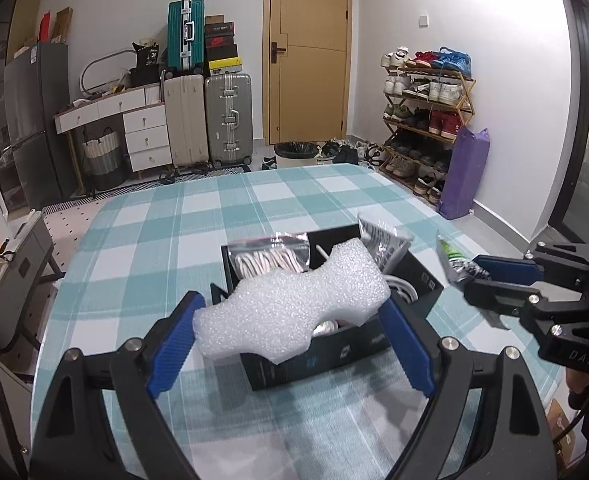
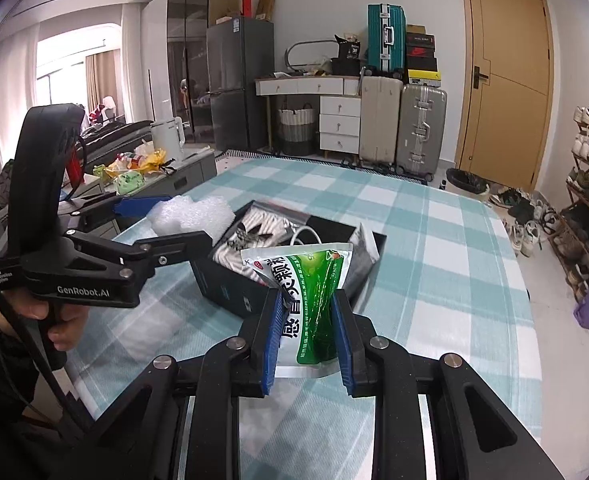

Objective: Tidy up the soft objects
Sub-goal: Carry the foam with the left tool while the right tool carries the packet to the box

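Note:
My left gripper [image 1: 292, 318] is shut on a white foam piece [image 1: 294, 300] and holds it just above the near side of a black box [image 1: 346, 354]. The foam also shows in the right wrist view [image 2: 192, 214], left of the box [image 2: 230, 284]. My right gripper [image 2: 308, 312] is shut on a green and white sachet [image 2: 310, 300], held above the table in front of the box; it shows in the left wrist view [image 1: 456, 260] at the right. The box holds a clear bag of white cords [image 1: 272, 258], a silver packet [image 1: 382, 242] and a white cable [image 2: 306, 236].
The box sits on a table with a teal and white checked cloth [image 1: 214, 216]. Beyond the table's far edge are suitcases [image 1: 228, 118], a white drawer unit [image 1: 146, 132], a bin [image 1: 296, 154], a shoe rack [image 1: 426, 120] and a door [image 1: 308, 52]. A low grey cabinet [image 2: 182, 170] stands left.

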The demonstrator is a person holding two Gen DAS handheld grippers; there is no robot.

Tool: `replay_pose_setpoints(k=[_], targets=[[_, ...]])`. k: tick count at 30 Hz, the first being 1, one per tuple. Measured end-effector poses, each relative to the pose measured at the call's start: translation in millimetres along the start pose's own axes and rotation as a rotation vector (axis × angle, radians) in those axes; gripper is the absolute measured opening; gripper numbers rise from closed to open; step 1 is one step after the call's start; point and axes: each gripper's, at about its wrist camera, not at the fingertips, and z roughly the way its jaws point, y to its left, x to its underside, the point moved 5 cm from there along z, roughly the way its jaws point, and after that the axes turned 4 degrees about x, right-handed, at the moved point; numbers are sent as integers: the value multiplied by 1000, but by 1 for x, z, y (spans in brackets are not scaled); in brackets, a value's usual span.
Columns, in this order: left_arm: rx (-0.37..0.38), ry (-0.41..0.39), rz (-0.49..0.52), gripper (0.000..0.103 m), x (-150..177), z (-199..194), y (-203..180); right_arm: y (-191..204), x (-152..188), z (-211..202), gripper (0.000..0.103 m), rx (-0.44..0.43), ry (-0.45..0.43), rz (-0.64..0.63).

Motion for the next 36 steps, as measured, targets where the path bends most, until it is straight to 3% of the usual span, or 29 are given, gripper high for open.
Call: replay_pose_setpoints(k=[16, 36], targets=[[-5, 21, 10, 88, -15, 36, 7, -3, -33, 44, 25, -35, -13, -1], [-16, 47, 17, 88, -6, 66, 10, -11, -35, 80, 25, -49, 23, 12]])
